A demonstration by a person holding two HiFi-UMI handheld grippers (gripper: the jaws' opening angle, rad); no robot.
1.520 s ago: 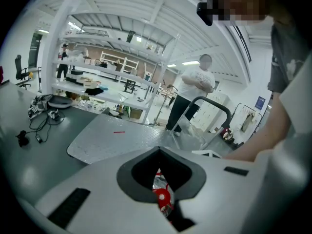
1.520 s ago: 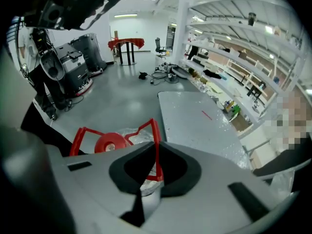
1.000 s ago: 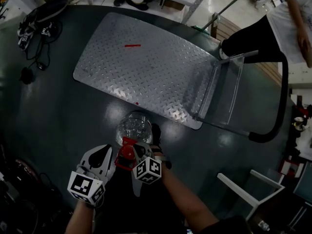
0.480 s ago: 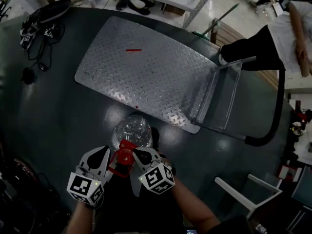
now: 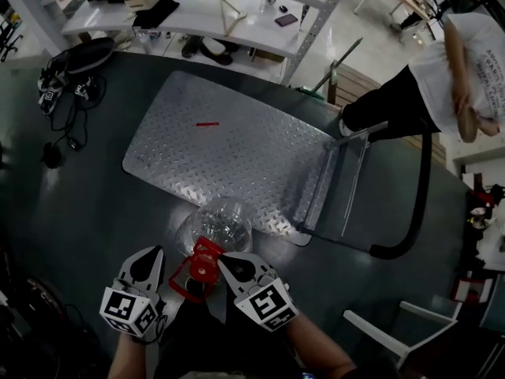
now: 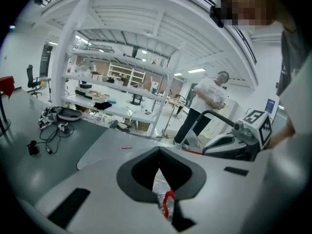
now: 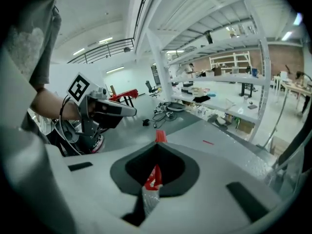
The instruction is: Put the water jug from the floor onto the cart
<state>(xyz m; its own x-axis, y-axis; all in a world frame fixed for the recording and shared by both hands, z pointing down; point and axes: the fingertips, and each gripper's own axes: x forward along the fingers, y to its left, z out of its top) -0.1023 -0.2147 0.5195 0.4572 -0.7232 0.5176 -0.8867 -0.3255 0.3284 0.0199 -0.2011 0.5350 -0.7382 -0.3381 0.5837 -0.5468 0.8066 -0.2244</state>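
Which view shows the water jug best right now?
The head view: the water jug, clear body and red handle, shows from above between the left gripper and right gripper. Each gripper view shows only a sliver of red and clear plastic between shut jaws.

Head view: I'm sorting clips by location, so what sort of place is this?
Probably a workshop or lab: a platform cart with a steel tread-plate deck stands on a dark floor, white metal shelving holds loose gear, and cables lie heaped on the floor nearby.
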